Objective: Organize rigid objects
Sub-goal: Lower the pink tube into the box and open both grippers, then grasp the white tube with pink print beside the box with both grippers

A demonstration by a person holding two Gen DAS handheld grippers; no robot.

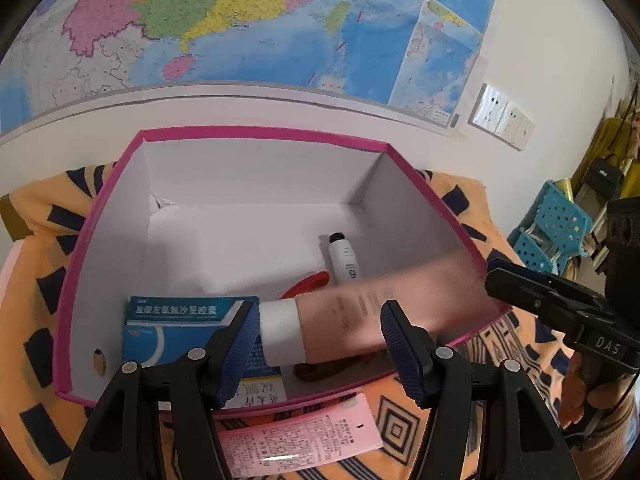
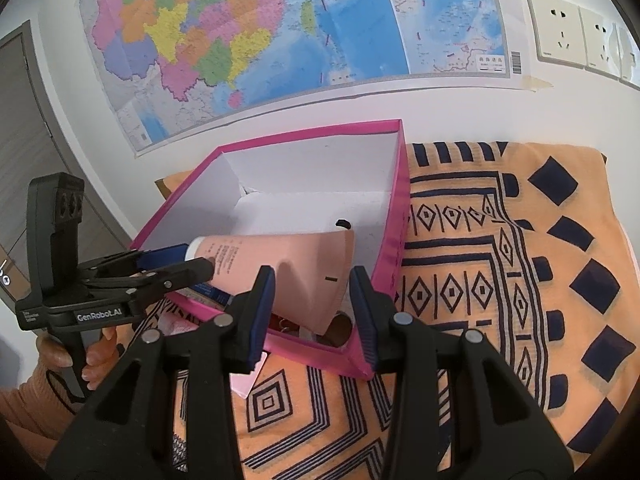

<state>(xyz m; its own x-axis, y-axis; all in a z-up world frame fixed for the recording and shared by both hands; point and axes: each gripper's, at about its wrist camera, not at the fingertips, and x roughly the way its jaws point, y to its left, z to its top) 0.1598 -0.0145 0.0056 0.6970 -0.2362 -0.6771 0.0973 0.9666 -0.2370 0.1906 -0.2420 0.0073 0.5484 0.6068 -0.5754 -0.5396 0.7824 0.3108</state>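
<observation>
We clamped our left gripper (image 1: 318,338) fingers lengthwise on the pink tube (image 1: 360,312), over the pink box (image 2: 394,216); its crimped end lay between our right gripper (image 2: 312,312) fingers, contact unclear.

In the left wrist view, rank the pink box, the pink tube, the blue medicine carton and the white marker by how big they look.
1. Pink box
2. Pink tube, though it is nearer the camera and blurred
3. Blue medicine carton, partly hidden by the left gripper
4. White marker
</observation>
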